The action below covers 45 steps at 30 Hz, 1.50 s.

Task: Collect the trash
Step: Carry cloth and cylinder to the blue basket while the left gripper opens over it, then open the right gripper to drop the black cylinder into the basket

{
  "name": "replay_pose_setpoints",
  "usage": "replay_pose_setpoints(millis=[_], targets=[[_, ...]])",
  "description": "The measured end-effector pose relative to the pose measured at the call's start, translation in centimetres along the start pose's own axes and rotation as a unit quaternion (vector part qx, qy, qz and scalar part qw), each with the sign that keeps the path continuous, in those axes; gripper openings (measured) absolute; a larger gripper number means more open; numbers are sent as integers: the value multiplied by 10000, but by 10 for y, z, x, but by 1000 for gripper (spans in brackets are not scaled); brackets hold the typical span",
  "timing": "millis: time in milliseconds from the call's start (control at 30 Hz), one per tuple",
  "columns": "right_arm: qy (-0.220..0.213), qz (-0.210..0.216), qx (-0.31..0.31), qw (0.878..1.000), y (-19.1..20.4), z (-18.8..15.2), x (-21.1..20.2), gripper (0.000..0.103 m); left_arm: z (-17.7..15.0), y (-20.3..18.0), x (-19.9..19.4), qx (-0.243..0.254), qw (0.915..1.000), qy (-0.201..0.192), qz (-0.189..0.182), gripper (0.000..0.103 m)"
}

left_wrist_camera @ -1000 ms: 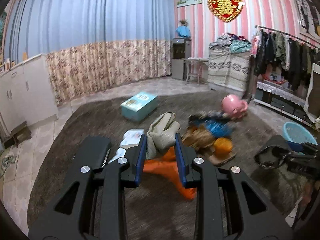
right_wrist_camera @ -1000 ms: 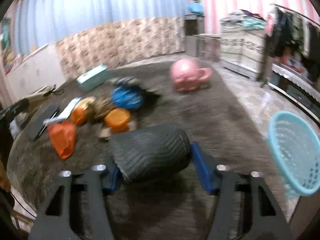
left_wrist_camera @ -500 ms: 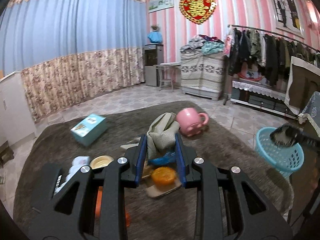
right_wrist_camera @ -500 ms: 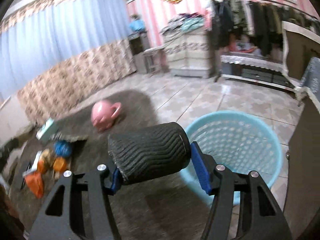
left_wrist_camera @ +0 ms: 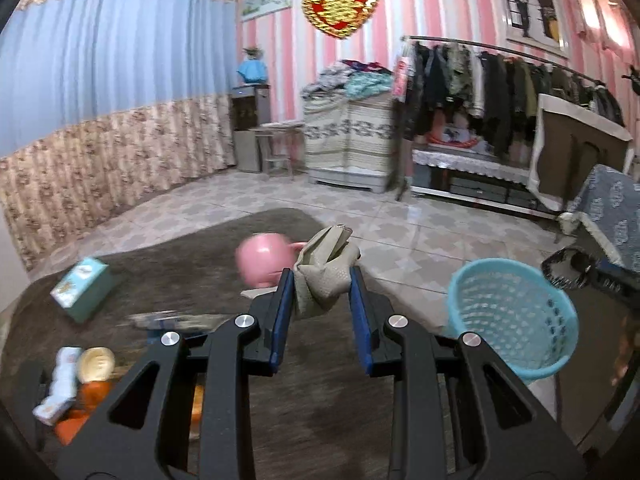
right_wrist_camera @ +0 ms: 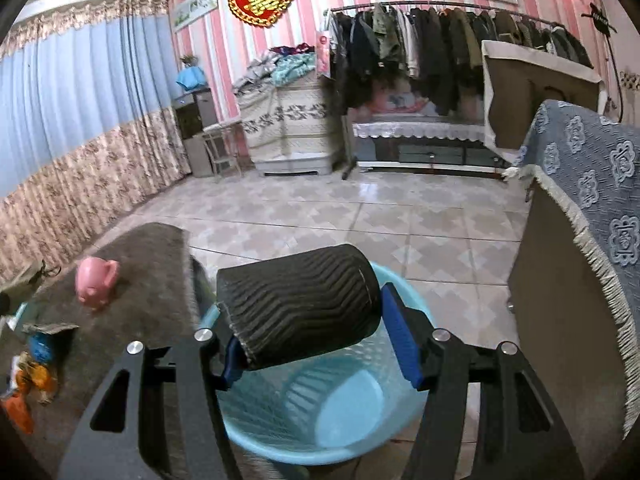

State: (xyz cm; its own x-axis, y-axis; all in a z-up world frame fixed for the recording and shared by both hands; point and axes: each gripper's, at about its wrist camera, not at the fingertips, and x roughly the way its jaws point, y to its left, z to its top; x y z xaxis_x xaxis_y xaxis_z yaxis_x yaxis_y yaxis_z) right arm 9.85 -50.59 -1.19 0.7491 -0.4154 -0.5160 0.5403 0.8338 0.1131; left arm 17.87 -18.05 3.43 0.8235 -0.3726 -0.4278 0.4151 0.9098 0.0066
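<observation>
The right tongs (right_wrist_camera: pixel 308 344) are clenched on a black ribbed cylinder (right_wrist_camera: pixel 298 306), held crosswise between the blue pads. Directly below and ahead of them now sits the light blue basket (right_wrist_camera: pixel 320 412), its open mouth filling the lower view — a second ago it was off at the right edge, with the rug's litter straight ahead. So the carry looks about done; in my judgement a release here would drop the cylinder inside.

The left tongs (left_wrist_camera: pixel 322 316) grasp a crumpled beige cloth (left_wrist_camera: pixel 326 270), which stands up out of the pads. The basket (left_wrist_camera: pixel 512 320) lies to their right and a little ahead, not yet under them; earlier it was only a sliver at the frame's edge. This piece needs more travel rightward before it can go in.

Beyond the left tongs, a pink pig-shaped toy (left_wrist_camera: pixel 262 258) lies on the dark rug (left_wrist_camera: pixel 180 264), with a teal box (left_wrist_camera: pixel 80 290) further left. Orange and white bits (left_wrist_camera: pixel 76 384) remain near the lower left — more to fetch, by my reading. Right of the basket stands a cabinet draped in a blue cloth (right_wrist_camera: pixel 592 184), close enough to crowd the right tongs' side. The two tongs converging on one basket may also get in each other's way.
</observation>
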Motion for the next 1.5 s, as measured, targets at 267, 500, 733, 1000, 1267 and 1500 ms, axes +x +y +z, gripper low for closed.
replay_pose_setpoints(millis=[267, 500, 733, 1000, 1267, 1500], targets=[[144, -317, 250, 9991, -38, -5, 16, 60, -4, -83, 48, 174, 9957, 291, -861, 27], [130, -484, 457, 9977, -61, -7, 13, 60, -20, -148, 94, 606, 9895, 588, -1172, 28], [245, -494, 532, 9971, -66, -10, 22, 59, -35, -190, 122, 1057, 9837, 746, -1248, 30], [296, -417, 625, 9967, -69, -12, 25, 60, -20, -183, 123, 1072, 9884, 551, -924, 80], [273, -209, 426, 9985, -41, -12, 26, 60, 0, -124, 104, 493, 9977, 294, -349, 95], [284, -21, 81, 9996, -3, -12, 33, 60, 9, -81, 72, 104, 9997, 11, 218, 97]])
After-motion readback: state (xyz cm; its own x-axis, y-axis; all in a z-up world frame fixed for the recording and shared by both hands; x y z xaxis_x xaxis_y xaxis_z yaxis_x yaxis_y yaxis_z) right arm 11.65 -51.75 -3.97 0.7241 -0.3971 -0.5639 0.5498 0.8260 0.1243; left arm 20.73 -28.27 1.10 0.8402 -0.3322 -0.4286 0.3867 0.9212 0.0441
